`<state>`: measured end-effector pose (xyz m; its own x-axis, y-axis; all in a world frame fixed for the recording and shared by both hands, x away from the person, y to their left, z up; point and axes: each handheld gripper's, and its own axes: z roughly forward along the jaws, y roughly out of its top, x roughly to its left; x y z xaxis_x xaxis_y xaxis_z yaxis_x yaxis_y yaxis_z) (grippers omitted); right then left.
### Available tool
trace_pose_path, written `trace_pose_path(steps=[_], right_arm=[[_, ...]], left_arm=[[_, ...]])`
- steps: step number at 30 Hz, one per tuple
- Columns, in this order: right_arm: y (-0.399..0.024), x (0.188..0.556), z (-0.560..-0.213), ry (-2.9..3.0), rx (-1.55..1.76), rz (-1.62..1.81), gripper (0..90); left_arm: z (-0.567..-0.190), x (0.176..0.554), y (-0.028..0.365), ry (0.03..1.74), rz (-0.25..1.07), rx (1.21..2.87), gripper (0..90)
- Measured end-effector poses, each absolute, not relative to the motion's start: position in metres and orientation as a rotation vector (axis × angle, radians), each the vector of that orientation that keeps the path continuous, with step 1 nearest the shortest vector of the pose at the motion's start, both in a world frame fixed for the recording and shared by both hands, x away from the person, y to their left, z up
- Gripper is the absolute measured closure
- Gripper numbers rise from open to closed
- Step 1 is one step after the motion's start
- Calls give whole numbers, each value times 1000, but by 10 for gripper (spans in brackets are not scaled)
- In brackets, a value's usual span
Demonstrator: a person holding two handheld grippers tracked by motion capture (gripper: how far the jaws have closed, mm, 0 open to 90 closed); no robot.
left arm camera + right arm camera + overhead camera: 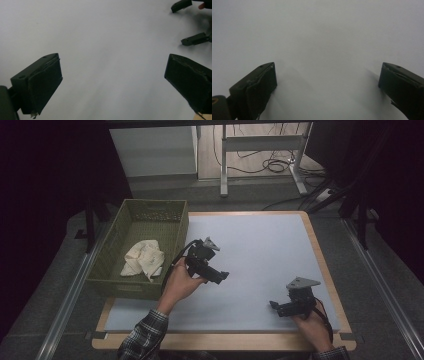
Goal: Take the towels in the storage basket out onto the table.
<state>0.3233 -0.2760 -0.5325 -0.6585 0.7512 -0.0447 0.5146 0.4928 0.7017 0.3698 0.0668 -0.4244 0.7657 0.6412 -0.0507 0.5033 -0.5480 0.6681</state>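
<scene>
Two handheld grippers are over a pale mat [260, 250] that covers the wooden tabletop [320, 250]. In the high view, the left gripper [222, 276] is held by the left hand [181, 282], its fingers pointing across the mat toward the right gripper [274, 305], which is held by the right hand [312, 326] near the mat's near right corner. In the left gripper view, the left gripper [112, 82] has its fingers [43, 82] spread wide apart with bare mat [105, 37] between them; nothing is gripped, and the right gripper [187, 22] shows ahead of the fingertips, toward the upper right, also spread. In the right gripper view, the right gripper [327, 87] likewise has its fingers [260, 87] wide apart and empty, with plain mat [319, 32] ahead of and between them. A green basket [107, 265] stands behind the left gripper's fingers, on the side away from the fingertips, at the mat's left edge. Inside it lies a crumpled cream cloth [144, 259], well apart from both sets of fingers. One plaid sleeve [142, 340] covers the left forearm.
</scene>
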Motion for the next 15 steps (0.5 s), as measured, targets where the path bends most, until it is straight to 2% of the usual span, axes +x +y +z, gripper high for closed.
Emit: trace_pose_path(steps=[15], right_arm=[[-276, 323, -533, 2394, 1060, 958, 17]], left_arm=[[-402, 395, 108, 953, 385, 2247, 13]])
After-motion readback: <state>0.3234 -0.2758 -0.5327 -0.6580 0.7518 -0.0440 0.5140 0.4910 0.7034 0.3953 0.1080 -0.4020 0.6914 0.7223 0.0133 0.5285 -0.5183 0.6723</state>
